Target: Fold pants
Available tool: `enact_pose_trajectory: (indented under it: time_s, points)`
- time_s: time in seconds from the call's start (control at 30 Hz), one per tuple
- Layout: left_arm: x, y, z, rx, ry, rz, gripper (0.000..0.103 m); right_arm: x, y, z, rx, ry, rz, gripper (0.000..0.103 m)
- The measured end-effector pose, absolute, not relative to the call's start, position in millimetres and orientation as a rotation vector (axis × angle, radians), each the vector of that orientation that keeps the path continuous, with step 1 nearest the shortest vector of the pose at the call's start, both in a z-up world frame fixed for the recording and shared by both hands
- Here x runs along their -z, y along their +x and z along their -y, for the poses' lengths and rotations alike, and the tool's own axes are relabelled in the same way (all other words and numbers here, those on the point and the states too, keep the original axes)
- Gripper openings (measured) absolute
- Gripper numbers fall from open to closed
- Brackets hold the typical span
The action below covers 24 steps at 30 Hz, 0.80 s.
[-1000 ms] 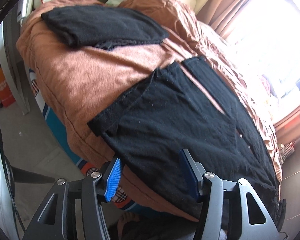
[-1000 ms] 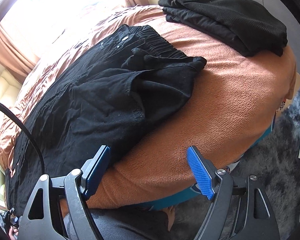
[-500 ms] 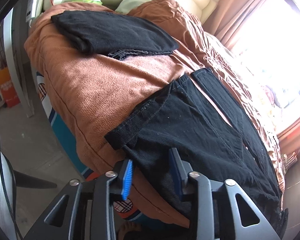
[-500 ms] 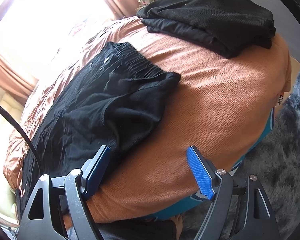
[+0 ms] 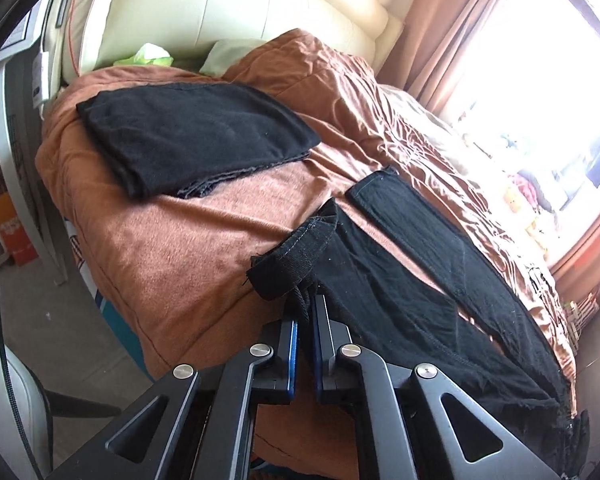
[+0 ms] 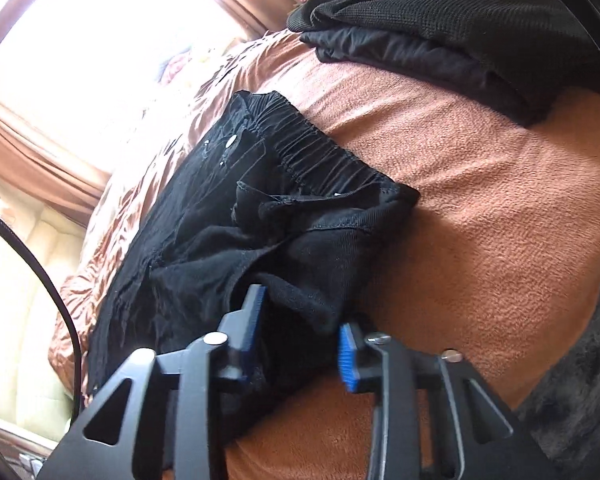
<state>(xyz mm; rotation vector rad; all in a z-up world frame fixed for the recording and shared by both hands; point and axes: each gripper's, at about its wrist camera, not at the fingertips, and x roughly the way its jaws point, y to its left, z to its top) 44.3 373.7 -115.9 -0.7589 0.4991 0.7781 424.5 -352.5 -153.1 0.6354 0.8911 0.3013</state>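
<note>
Lying spread along the near side of the bed [image 5: 171, 248] are the black pants [image 5: 400, 280], their two legs reaching toward the headboard [image 5: 227, 8] in the left wrist view and their elastic waistband [image 6: 324, 156] sitting at the far end in the right wrist view. The left claw [image 5: 306, 312] is pinching the hem of the nearer leg, its blue pads nearly together with cloth bunching between them and the cuff folding over just above. The right claw [image 6: 300, 320] has just been closing and is now gripping a thick fold of the pants near the waist at the bed's near edge, its blue pads standing narrow with black fabric filling the gap. A brown blanket [image 6: 500, 220] is covering the bed beneath the pants. A folded black garment [image 5: 195, 132] is resting on the blanket well apart from the pants, at the far left in the left wrist view. Curtains [image 5: 452, 28] are hanging beside a bright window [image 5: 540, 80] at the far right.
</note>
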Motion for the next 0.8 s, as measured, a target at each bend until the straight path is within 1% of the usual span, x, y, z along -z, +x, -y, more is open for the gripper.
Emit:
enact_pose_trajectory:
  time_s: [0.07, 0.1, 0.5, 0.8]
  points:
    - [107, 47, -374, -0.770, -0.750, -0.489, 0.006, 148, 425, 359, -0.311, 0.646, -0.873, 0.005]
    - [103, 47, -374, -0.764, -0.749, -0.485, 0.006, 145, 424, 363, -0.318, 0.656, -0.859, 0.003]
    - [48, 70, -379, -0.716, -0.687, -0.442, 0.006, 89, 410, 380, -0.386, 0.682, -0.704, 0.001]
    - [8, 101, -397, -0.681, -0.627, -0.411, 0.004, 67, 422, 375, -0.405, 0.678, -0.673, 0.001]
